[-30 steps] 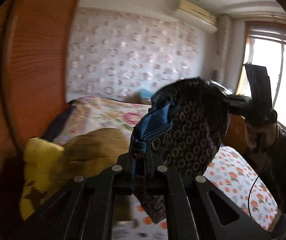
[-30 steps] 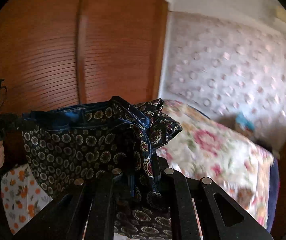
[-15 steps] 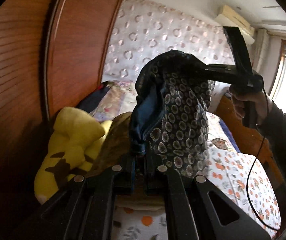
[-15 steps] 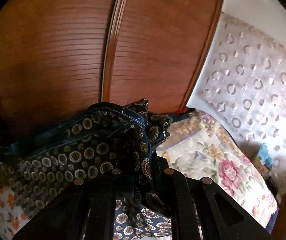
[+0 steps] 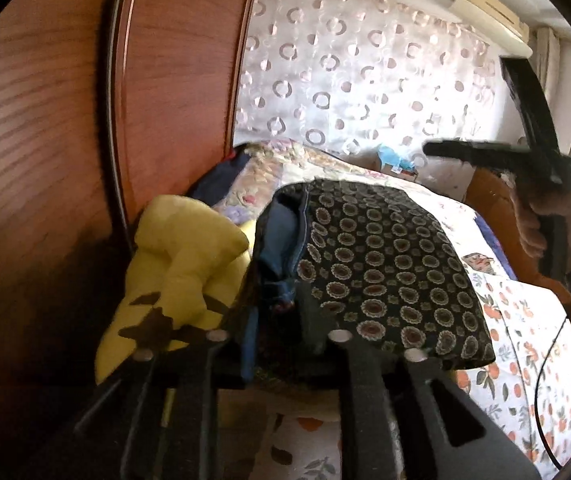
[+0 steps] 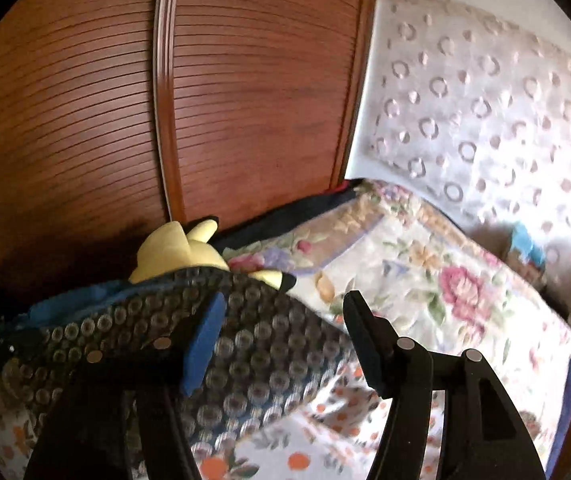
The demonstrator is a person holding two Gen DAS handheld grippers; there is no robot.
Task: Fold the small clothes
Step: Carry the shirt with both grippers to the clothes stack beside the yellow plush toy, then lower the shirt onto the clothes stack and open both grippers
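Left wrist view: the left gripper has just been opening its jaws, and the edge of the dark garment lies loosely between them, released. The garment rests on the bed, beside a yellow plush toy. The right gripper is above, away from the cloth.

Right wrist view: the right gripper has just opened wide; the garment lies under it, not grasped.

Wardrobe and yellow plush block left, bedsheet seemingly free right
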